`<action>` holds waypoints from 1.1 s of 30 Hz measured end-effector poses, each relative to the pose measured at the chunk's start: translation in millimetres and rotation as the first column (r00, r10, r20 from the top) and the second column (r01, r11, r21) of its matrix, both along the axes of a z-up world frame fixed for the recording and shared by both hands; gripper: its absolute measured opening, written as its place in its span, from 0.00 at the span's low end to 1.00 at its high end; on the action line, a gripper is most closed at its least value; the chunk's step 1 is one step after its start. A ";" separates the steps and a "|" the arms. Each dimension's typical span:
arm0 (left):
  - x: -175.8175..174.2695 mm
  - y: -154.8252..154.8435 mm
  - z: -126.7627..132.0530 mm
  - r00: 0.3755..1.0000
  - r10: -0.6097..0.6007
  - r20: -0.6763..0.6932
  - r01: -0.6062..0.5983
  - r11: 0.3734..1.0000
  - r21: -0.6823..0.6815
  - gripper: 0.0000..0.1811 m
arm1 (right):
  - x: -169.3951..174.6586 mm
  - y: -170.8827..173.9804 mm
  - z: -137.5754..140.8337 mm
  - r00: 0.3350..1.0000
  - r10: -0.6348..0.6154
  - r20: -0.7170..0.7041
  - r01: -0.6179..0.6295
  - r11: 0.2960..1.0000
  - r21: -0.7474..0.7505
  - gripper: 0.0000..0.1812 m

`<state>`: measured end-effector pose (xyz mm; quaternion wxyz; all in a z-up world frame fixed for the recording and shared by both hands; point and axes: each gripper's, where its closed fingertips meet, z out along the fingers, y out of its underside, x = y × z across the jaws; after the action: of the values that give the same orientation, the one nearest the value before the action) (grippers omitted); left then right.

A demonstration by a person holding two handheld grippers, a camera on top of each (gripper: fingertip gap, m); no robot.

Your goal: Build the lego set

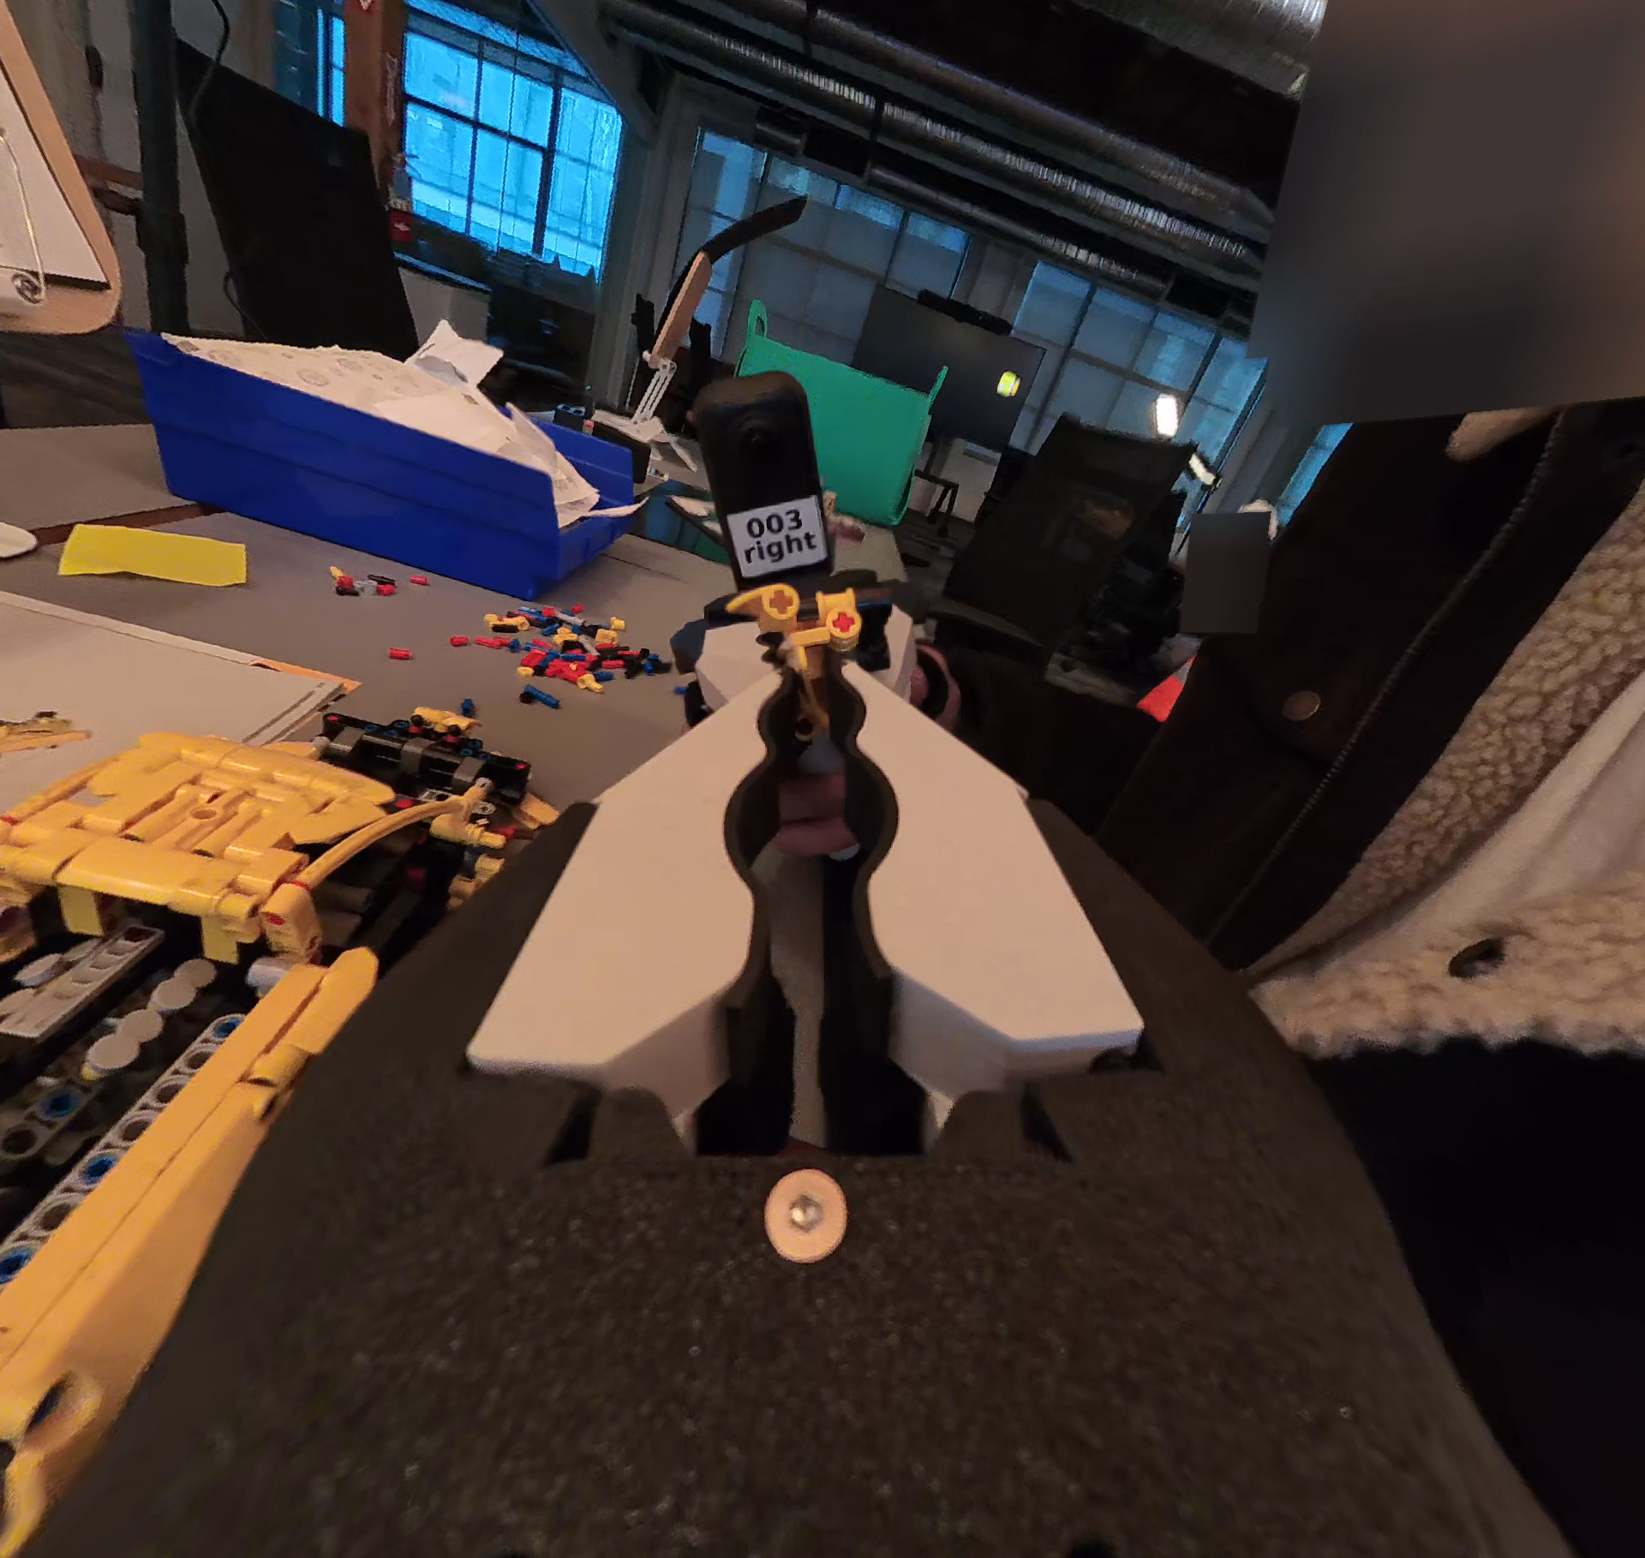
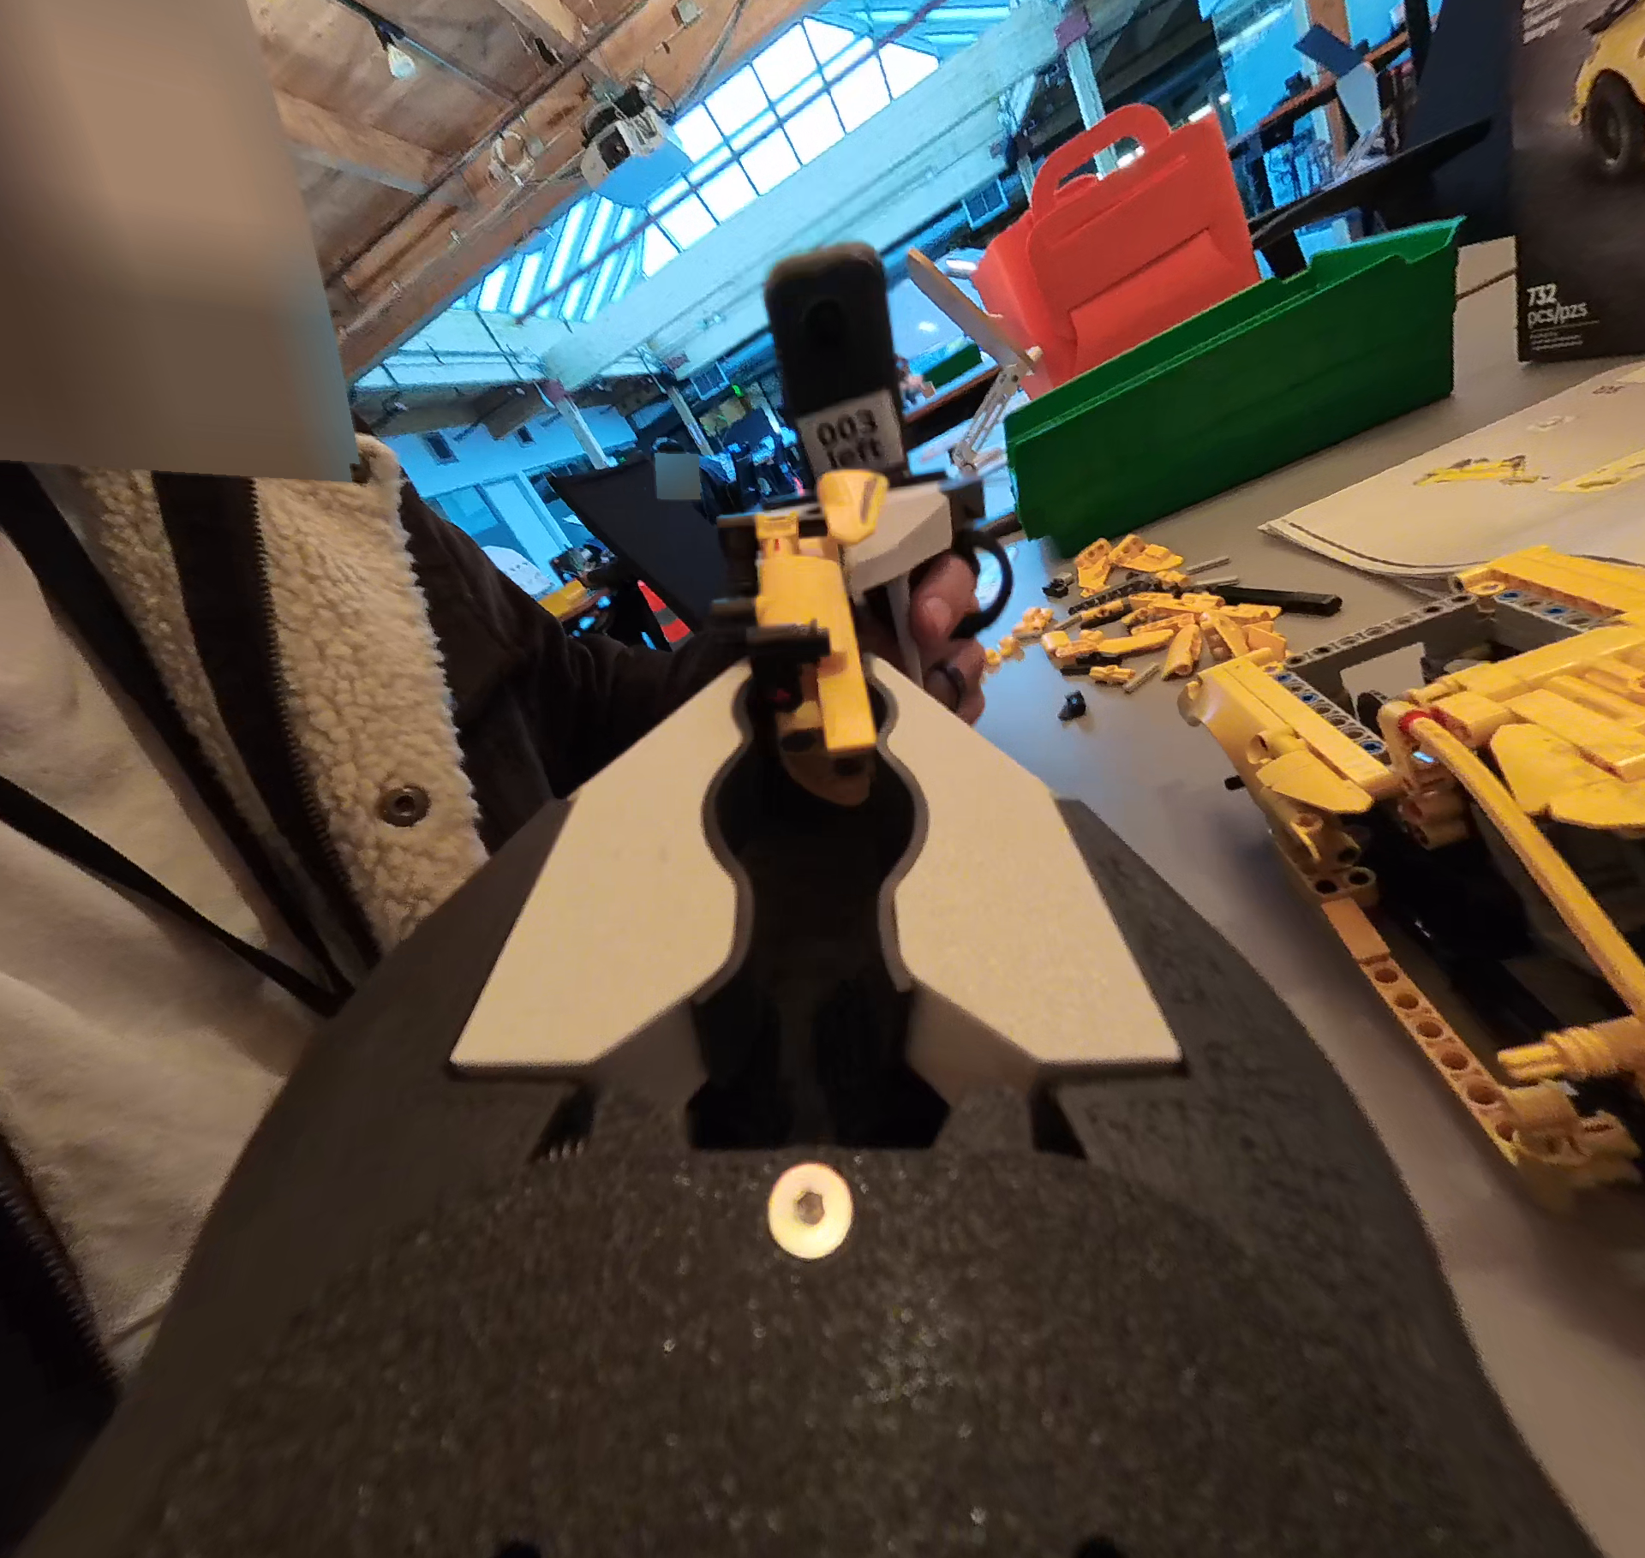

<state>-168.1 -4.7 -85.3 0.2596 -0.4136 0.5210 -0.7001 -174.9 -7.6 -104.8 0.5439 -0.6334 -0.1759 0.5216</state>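
My left gripper [image 1: 806, 679] is shut on a small yellow lego sub-assembly [image 1: 806, 625] with red cross-axle ends, held in the air. My right gripper [image 2: 814, 692] faces it tip to tip and is shut on the same yellow and black sub-assembly [image 2: 814, 616]. The right gripper's black camera [image 1: 761, 447] shows just behind the piece in the left wrist view. The part-built yellow car model [image 1: 205, 821] lies on the grey table at lower left, and at right in the right wrist view [image 2: 1469, 732].
Loose small red, blue, black and yellow pieces [image 1: 570, 643] lie mid-table before a blue bin [image 1: 374, 465] of paper. Yellow panel pieces [image 2: 1157, 616], a green bin [image 2: 1246, 394], an orange bag [image 2: 1130, 243], the set box [image 2: 1576, 136] and an instruction booklet [image 2: 1469, 483] are nearby. A person in a fleece-lined jacket [image 2: 294, 643] is close. Left and right tips are no more than a few centimetres apart. Left tips and right tips are each some 15 centimetres from the part-built yellow car model [image 1: 205, 821].
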 end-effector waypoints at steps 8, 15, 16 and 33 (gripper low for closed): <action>-2.6 5.9 -34.6 0.993 0.074 -0.092 -0.032 0.917 0.398 0.03 | 18.9 9.4 -29.9 0.892 -0.176 0.416 0.151 0.984 0.091 0.26; -5.2 4.2 -46.8 0.988 0.056 -0.142 0.012 0.898 0.439 0.03 | 30.4 4.3 -22.1 0.759 -0.255 0.599 0.161 0.965 0.206 0.26; -5.2 2.1 -49.9 0.987 0.050 -0.153 0.024 0.892 0.451 0.03 | 25.3 1.8 -24.0 0.737 -0.233 0.635 0.127 0.970 0.209 0.26; -16.7 4.4 -0.2 0.999 0.025 0.030 -0.031 0.974 0.226 0.12 | -13.9 10.3 2.8 0.968 -0.150 0.203 0.106 0.972 0.212 0.13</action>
<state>-184.9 -0.3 -85.5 0.3219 -0.3794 0.5877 -0.6380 -188.8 2.7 -102.1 0.6147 -0.6391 -0.2443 0.3926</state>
